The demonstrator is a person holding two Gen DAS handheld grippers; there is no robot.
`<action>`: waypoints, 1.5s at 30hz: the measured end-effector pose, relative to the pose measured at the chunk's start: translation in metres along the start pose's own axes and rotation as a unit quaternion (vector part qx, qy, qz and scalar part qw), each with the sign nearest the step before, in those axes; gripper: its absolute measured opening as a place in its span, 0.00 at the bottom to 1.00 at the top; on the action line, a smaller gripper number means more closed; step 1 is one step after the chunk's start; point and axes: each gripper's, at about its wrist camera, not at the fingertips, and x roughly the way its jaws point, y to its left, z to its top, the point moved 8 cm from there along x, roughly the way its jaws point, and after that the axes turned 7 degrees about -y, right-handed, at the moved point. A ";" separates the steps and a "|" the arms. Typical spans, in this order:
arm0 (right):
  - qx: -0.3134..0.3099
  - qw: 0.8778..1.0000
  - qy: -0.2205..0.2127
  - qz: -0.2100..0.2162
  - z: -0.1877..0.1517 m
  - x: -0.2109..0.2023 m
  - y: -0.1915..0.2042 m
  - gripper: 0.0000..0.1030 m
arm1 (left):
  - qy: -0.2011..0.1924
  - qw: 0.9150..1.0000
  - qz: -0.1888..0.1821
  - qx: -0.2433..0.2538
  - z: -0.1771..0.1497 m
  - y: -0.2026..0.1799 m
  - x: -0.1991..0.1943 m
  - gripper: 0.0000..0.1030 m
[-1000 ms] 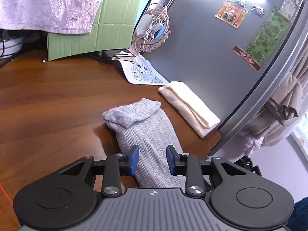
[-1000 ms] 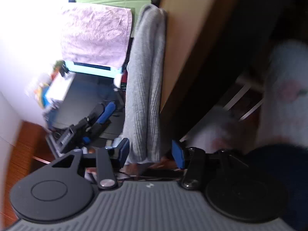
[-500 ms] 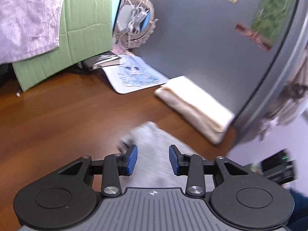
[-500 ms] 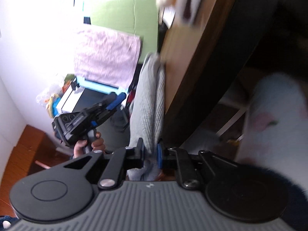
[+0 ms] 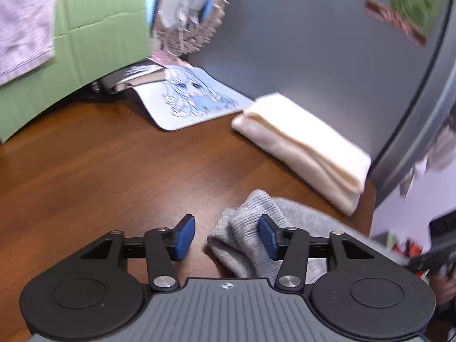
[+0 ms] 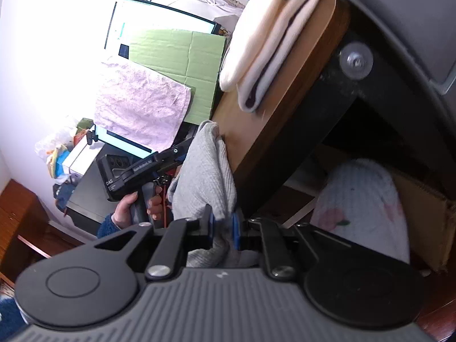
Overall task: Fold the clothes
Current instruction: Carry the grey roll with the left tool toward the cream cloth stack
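We see the grey ribbed garment (image 5: 250,228) lying at the near edge of the wooden counter (image 5: 94,171), its folded end bunched on the wood and the rest hanging over the edge. In the right wrist view that hanging part (image 6: 208,182) runs down beside the counter edge into our right claw (image 6: 223,232), whose blue pads are drawn narrow and pinch the cloth between them. Our left claw (image 5: 226,238) hovers over the bunched end; its jaws have just been opening and now stand moderately wide, with one pad against the fabric's ribs and the other over bare wood, so nothing is gripped there. Beyond the garment a folded cream towel (image 5: 302,148) lies along the counter beside a grey appliance wall (image 5: 313,42). Farther back are a printed mat (image 5: 193,97) with a blue cartoon figure, a green cardboard sheet (image 5: 85,42) and a pale pink towel (image 6: 142,105) draped over it.
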 end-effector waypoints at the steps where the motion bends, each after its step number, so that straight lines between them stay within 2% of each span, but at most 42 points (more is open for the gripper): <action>1: -0.002 1.000 -0.001 -0.003 0.000 -0.002 0.000 0.14 | 0.001 1.000 0.000 0.001 -0.002 0.000 0.001 0.51; 6: -0.012 1.000 0.000 -0.007 0.000 -0.002 0.006 0.14 | 0.002 1.000 -0.003 0.002 -0.010 -0.001 0.003 0.51; 8: -0.015 1.000 0.002 -0.009 -0.001 0.001 0.008 0.14 | 0.004 1.000 -0.014 -0.004 -0.010 -0.003 0.002 0.41; 9: -0.017 1.000 0.002 -0.011 -0.002 0.001 0.008 0.14 | 0.004 1.000 -0.024 -0.014 -0.011 -0.004 0.002 0.29; 14: -0.033 0.999 0.002 -0.013 -0.004 0.000 0.013 0.14 | -0.019 0.998 -0.032 -0.043 -0.012 -0.005 -0.002 0.16; 15: -0.037 0.999 0.001 -0.012 -0.004 -0.001 0.013 0.14 | -0.027 0.998 -0.032 -0.050 -0.010 -0.005 -0.005 0.12; 17: -0.048 0.999 -0.001 -0.012 -0.002 -0.001 0.018 0.14 | -0.051 0.996 -0.036 -0.067 -0.002 -0.005 -0.015 0.11; 21: -0.075 0.997 -0.013 -0.008 0.007 0.000 0.037 0.13 | -0.104 0.989 -0.061 -0.081 0.038 -0.013 -0.037 0.10; 25: -0.101 0.994 -0.035 0.005 0.025 0.000 0.063 0.13 | -0.146 0.985 -0.080 -0.051 0.097 -0.032 -0.046 0.09; 29: -0.134 0.988 -0.078 0.014 0.053 -0.006 0.095 0.13 | -0.167 0.981 -0.091 -0.026 0.149 -0.047 -0.035 0.09; 31: -0.150 0.983 -0.101 0.004 0.070 -0.010 0.106 0.13 | -0.164 0.982 -0.093 -0.024 0.170 -0.051 -0.021 0.09; 35: -0.176 0.974 -0.140 -0.033 0.097 -0.017 0.114 0.13 | -0.133 0.986 -0.095 -0.009 0.195 -0.061 0.020 0.09; 40: -0.139 0.973 -0.168 -0.073 0.117 -0.019 0.087 0.13 | -0.089 0.991 -0.103 -0.009 0.206 -0.066 0.075 0.09; 45: -0.086 0.976 -0.178 -0.090 0.125 -0.009 0.053 0.13 | -0.048 0.994 -0.096 0.000 0.207 -0.063 0.124 0.09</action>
